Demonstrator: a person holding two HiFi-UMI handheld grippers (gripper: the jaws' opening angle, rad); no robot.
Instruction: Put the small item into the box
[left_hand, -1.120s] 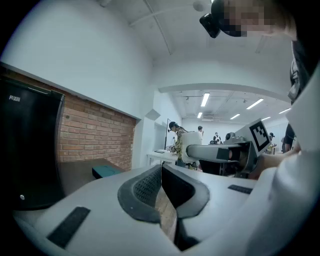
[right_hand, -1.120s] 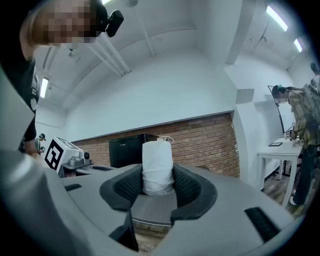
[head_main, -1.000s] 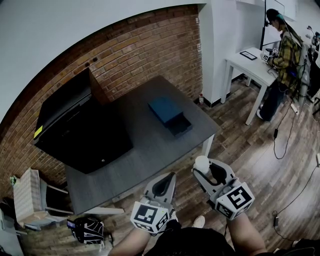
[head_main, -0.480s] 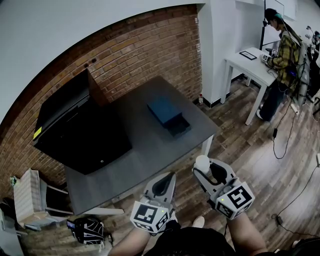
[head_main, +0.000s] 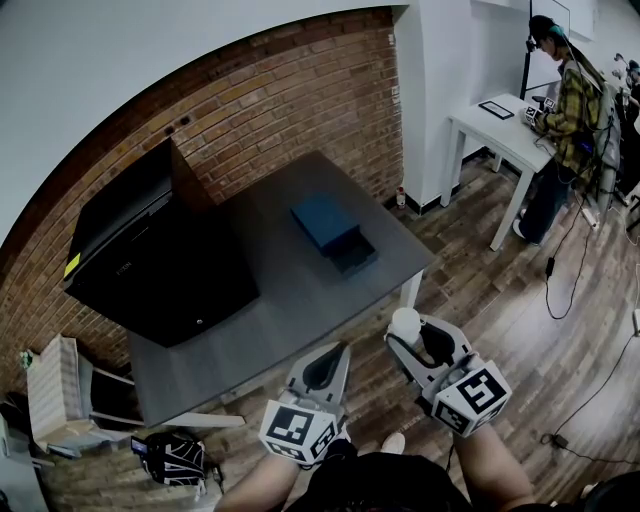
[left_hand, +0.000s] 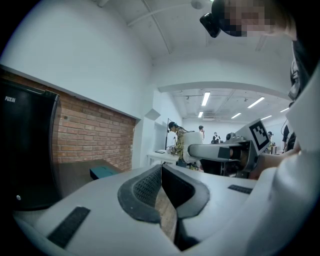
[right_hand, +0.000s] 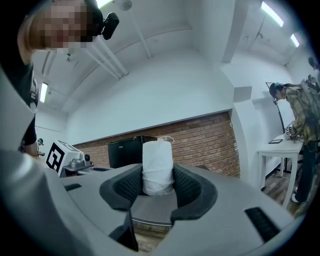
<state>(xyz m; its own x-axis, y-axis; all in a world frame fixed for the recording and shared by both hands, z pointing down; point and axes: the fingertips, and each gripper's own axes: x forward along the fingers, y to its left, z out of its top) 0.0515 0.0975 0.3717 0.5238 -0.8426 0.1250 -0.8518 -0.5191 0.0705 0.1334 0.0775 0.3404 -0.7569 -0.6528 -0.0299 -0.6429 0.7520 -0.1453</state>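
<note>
A blue box (head_main: 325, 220) lies on the dark grey table (head_main: 290, 300), with its dark inner tray (head_main: 356, 254) slid partly out toward me. My right gripper (head_main: 407, 328) hangs short of the table's near edge and is shut on a small white wrapped roll (right_hand: 157, 167), which stands upright between the pads. My left gripper (head_main: 332, 352) is beside it on the left, jaws together and nothing in them. In the left gripper view the blue box (left_hand: 104, 172) shows low on the tabletop, with the right gripper's roll (left_hand: 190, 152) to the right.
A big black case (head_main: 150, 250) takes up the table's left part, against a brick wall (head_main: 300, 100). A white table (head_main: 500, 130) with a person (head_main: 565, 110) at it stands at the far right. Cardboard and a bag (head_main: 170, 458) lie on the wooden floor at the lower left.
The table and blue box have slid slightly left in the head view. The right gripper has shifted only a little with the roll; both grippers keep their pose.
</note>
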